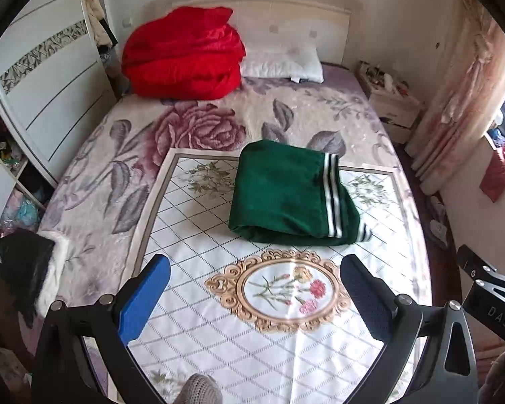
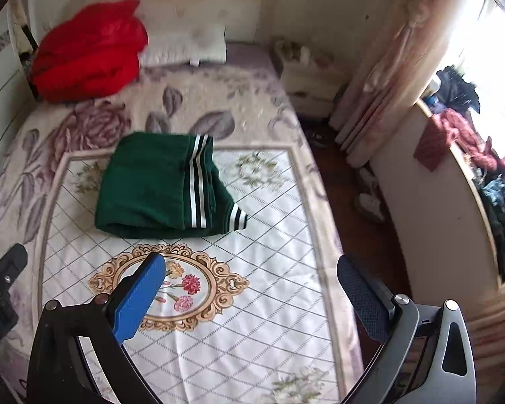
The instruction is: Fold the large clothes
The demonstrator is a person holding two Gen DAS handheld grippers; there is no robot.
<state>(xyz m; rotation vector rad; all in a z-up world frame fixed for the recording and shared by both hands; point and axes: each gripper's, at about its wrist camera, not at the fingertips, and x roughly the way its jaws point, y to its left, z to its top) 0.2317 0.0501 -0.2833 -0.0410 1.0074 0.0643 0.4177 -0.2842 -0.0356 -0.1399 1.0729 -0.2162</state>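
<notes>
The fingers of the left gripper [image 1: 254, 298] are spread fully wide and nothing is held between them; only the patterned mat [image 1: 192, 235] is seen in the gap. The same is found at the right gripper [image 2: 250, 298]: its fingers stand wide apart and empty, well clear of the cloth.

Beyond both, the green garment [image 1: 286, 198] is laid on the mat as a compact folded bundle, its striped trim turned up on the right side. A red blanket [image 1: 185, 50] and a pillow [image 1: 282, 62] are kept near the headboard of the bed [image 1: 94, 155].

The fold is judged complete. The striped hem at the corner could slip loose if the bundle were nudged, since nothing pins it down.
</notes>
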